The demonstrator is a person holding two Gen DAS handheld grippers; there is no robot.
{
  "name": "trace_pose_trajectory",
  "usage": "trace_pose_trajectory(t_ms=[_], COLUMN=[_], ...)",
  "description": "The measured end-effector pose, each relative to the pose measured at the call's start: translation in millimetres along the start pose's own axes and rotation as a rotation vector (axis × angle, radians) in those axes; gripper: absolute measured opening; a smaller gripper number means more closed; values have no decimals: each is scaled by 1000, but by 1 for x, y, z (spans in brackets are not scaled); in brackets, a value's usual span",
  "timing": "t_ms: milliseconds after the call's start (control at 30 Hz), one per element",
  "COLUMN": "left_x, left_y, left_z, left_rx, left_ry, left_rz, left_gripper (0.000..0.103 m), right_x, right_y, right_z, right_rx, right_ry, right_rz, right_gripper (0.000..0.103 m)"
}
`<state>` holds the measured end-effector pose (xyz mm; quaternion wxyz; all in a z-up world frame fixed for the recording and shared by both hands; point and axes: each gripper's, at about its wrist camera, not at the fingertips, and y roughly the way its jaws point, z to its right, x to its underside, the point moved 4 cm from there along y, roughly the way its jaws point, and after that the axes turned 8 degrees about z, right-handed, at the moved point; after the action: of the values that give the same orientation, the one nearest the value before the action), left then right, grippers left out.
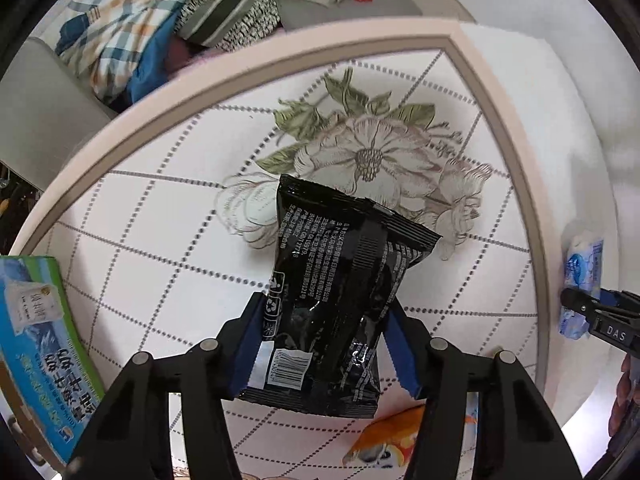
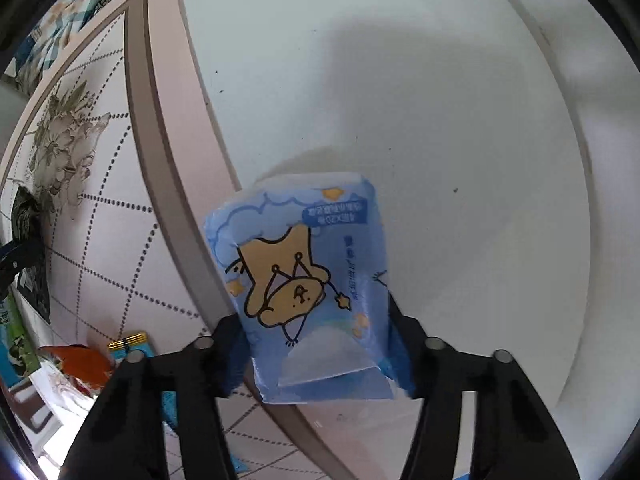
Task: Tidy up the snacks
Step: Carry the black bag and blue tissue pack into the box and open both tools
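A black snack bag (image 1: 336, 300) with white print and a barcode hangs between the blue pads of my left gripper (image 1: 324, 320), which is shut on it above the floral table mat (image 1: 160, 220). My right gripper (image 2: 316, 340) is shut on a light-blue packet (image 2: 304, 280) with a cartoon bear, held over the white surface (image 2: 400, 100) just past the mat's pink edge. The right gripper's fingers (image 1: 592, 312) and the blue packet (image 1: 582, 276) also show at the right edge of the left wrist view. The black bag (image 2: 28, 216) shows at the far left of the right wrist view.
A green-and-blue milk carton box (image 1: 36, 340) lies at the mat's left. An orange snack packet (image 1: 392, 440) lies under my left gripper, with a small yellow-blue pack (image 2: 130, 342) near it. Folded clothes (image 1: 132, 28) are piled beyond the table's far edge.
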<state>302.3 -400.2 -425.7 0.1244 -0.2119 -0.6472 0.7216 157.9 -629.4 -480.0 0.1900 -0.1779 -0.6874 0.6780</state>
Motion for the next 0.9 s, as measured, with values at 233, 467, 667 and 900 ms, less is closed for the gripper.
trace_pose_trajectory(t_ms=[233,467,667,900], left_x=[5,50,110,164], left_y=[-53,-132,-199,-244], left_z=[-38,-82,-151,-262], left_rx=[72,124,130,85], left_ry=[-72,-152,-222,-326], left_rz=[68,160,244,291], left_gripper=[54,54,54,54], right_x=[18,44,101,162], right_y=[-45,-132,-191,-228], right_z=[-23,-120,-223,-371], right_rx=[-66,-196,-344,-453], right_ry=[54,-35,-133,-268], right_rz=[68,180,214,213], right_gripper=[52,52,51,51])
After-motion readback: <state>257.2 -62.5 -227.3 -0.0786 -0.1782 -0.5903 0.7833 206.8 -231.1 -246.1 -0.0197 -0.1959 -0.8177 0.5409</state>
